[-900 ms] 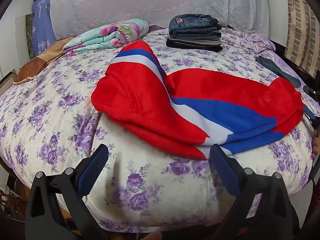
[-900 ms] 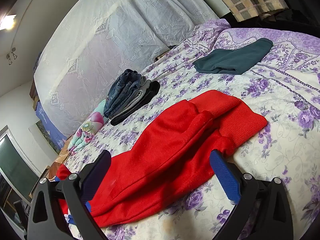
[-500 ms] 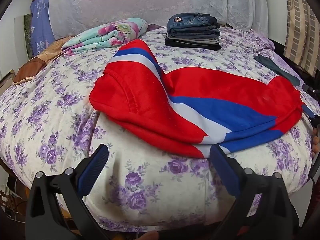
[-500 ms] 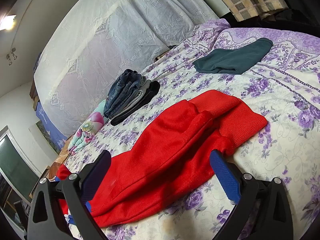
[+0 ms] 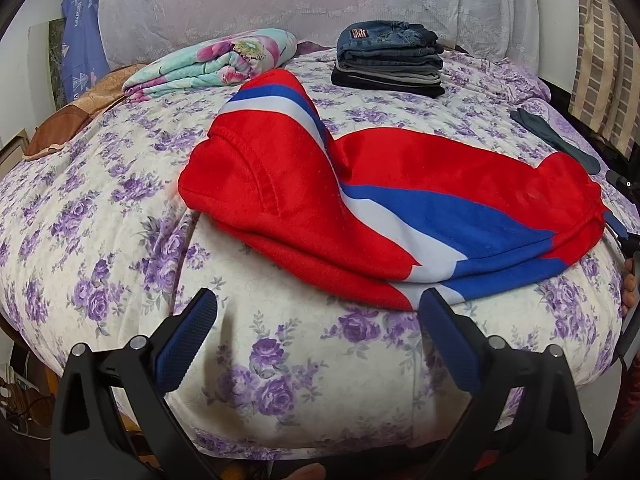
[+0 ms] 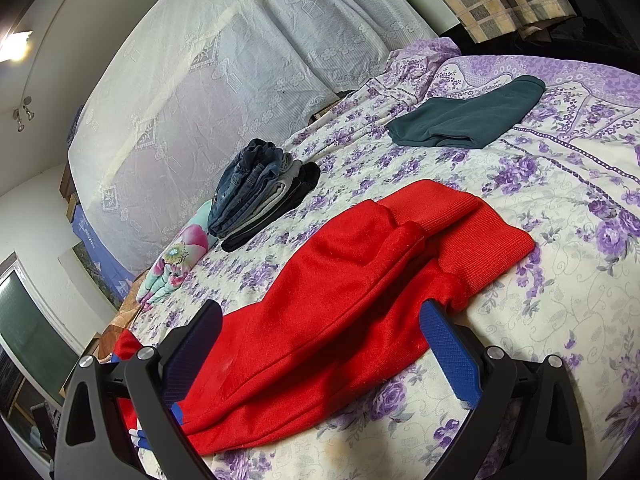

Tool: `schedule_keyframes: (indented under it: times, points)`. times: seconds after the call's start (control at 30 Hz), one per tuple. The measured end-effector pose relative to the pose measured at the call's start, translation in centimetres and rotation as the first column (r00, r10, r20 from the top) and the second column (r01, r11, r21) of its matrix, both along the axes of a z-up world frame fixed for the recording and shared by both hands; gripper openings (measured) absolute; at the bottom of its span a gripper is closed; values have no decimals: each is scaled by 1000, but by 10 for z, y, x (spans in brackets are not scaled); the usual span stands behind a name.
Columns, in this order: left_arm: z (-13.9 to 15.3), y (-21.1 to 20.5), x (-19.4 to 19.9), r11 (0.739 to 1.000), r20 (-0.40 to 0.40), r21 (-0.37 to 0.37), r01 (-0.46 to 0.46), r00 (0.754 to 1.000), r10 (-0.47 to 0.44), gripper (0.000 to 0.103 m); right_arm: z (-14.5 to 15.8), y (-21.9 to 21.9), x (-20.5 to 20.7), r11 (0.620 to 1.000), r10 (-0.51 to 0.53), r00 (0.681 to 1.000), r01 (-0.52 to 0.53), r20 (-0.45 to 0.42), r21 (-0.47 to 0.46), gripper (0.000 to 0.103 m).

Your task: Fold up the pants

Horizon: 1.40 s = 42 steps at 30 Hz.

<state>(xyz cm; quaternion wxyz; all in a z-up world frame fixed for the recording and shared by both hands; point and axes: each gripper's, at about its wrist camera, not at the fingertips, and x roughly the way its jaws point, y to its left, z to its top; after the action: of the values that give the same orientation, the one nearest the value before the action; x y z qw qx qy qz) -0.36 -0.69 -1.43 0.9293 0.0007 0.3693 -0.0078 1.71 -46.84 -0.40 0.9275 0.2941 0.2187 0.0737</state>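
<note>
Red pants with a blue and white side stripe lie lengthwise across the flowered bed, legs laid one on the other. Their waistband end is at the left in the left wrist view; the ribbed cuffs show in the right wrist view. My left gripper hovers open over the bed's near edge, just short of the pants' lower hem. My right gripper is open too, its jaws wide on either side of the red legs near the cuffs, and no pad presses the cloth.
A stack of folded jeans and dark pants sits at the far side of the bed. A folded floral blanket lies to its left. A dark teal garment lies flat to the right. A lace curtain hangs behind.
The left wrist view has shifted slightly, with the pants sitting a touch lower and further left in it. The right gripper has stayed still. Both stay open.
</note>
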Motion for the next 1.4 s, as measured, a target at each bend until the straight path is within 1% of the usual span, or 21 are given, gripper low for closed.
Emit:
schedule_keyframes:
  times: [0.2,0.43,0.7,0.77,0.83,0.87,0.9,0.93,1.13,1.3,1.4]
  points:
    - [2,2,1,1000,2,-16,20,1000,-20,99,0,0,0,1000,0,1000,0,0,1,99]
    - [5,1,-2,999,31,-24,43,999,-42,99,0,0,0,1000,0,1000,0,1,1,99]
    - [4,2,-1,997,22,-41,62,998,-61,99,0,0,0,1000,0,1000,0,1,2,99]
    - [1,7,2,995,9,-74,65,998,-64,99,0,0,0,1000,0,1000,0,1,2,99]
    - [-6,10,8,993,-26,-94,67,997,-70,99,0,0,0,1000,0,1000,0,1,2,99]
    - [-12,13,12,991,-53,-116,69,996,-75,99,0,0,0,1000,0,1000,0,1,2,99]
    - [-15,14,14,989,-65,-129,69,995,-78,99,0,0,0,1000,0,1000,0,1,2,99]
    - [-16,14,13,990,-49,-122,71,996,-77,99,0,0,0,1000,0,1000,0,0,2,99]
    - [-21,6,10,995,-26,-79,58,998,-60,99,0,0,0,1000,0,1000,0,1,3,99]
    - [-22,6,6,995,-9,-85,45,999,-46,99,0,0,0,1000,0,1000,0,1,4,99]
    - [-22,9,2,993,8,-111,44,999,-43,99,0,0,0,1000,0,1000,0,2,4,99]
